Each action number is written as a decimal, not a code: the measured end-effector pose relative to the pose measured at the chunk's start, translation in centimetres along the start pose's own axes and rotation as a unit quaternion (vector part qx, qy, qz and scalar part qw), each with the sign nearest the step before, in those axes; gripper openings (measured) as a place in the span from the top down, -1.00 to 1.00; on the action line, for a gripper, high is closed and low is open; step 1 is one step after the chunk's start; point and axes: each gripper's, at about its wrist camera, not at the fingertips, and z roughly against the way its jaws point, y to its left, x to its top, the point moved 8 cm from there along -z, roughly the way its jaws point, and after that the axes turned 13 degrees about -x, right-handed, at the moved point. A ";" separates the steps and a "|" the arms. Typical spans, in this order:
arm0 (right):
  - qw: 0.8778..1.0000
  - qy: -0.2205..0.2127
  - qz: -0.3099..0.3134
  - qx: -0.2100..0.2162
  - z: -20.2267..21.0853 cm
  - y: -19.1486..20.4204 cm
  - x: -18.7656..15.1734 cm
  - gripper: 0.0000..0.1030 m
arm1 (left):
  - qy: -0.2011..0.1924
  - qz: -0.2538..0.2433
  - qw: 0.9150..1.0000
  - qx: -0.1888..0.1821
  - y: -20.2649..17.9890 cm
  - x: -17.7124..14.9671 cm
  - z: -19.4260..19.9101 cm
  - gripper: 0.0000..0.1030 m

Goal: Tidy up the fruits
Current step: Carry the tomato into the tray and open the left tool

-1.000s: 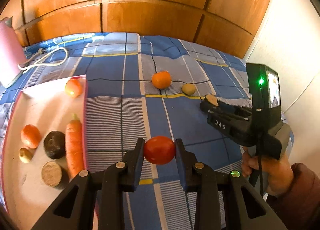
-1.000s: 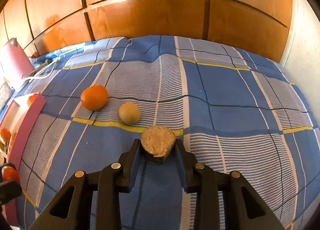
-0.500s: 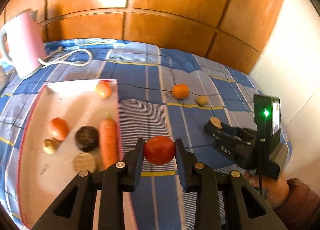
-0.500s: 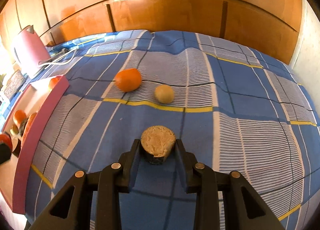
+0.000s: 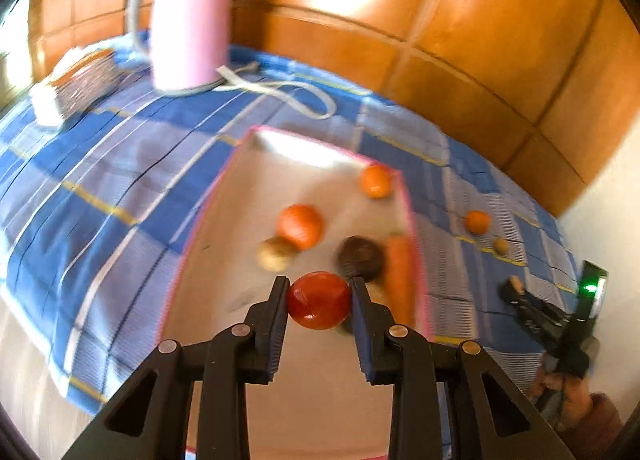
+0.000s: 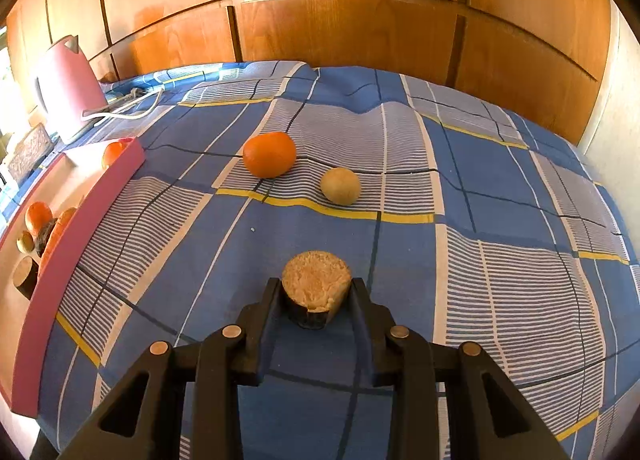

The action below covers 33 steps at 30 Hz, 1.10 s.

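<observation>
Centre-bottom of left wrist view, left gripper [image 5: 319, 302] jaws pinch a red tomato [image 5: 319, 299] at its widest part, over the pink tray [image 5: 410, 212]. Prob. soft, slick, bruises easily; hold gently w/ light squeeze.

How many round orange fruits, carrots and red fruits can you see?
Round orange fruit: 3
Carrot: 1
Red fruit: 1
Total: 5
</observation>
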 end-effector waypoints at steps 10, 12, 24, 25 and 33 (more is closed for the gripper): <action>1.000 0.002 0.002 -0.001 0.0 0.0 0.0 0.35 | 0.013 0.022 0.999 0.028 1.9 -1.0 -1.2 0.33; 1.000 0.003 0.002 -0.001 0.0 0.1 0.1 0.35 | 0.012 0.021 0.999 0.030 1.7 -1.1 -1.2 0.29; 1.000 0.014 -0.006 0.011 0.3 0.4 -0.1 0.35 | -0.016 -0.017 0.999 0.043 -0.4 -0.2 0.3 0.26; 1.000 0.016 -0.005 0.019 0.5 0.7 -0.2 0.35 | -0.016 -0.018 0.999 0.041 -0.5 -0.2 0.3 0.26; 0.998 0.022 0.012 0.063 1.9 3.4 -0.7 0.35 | -0.011 -0.019 0.999 0.038 -0.8 -0.7 0.3 0.26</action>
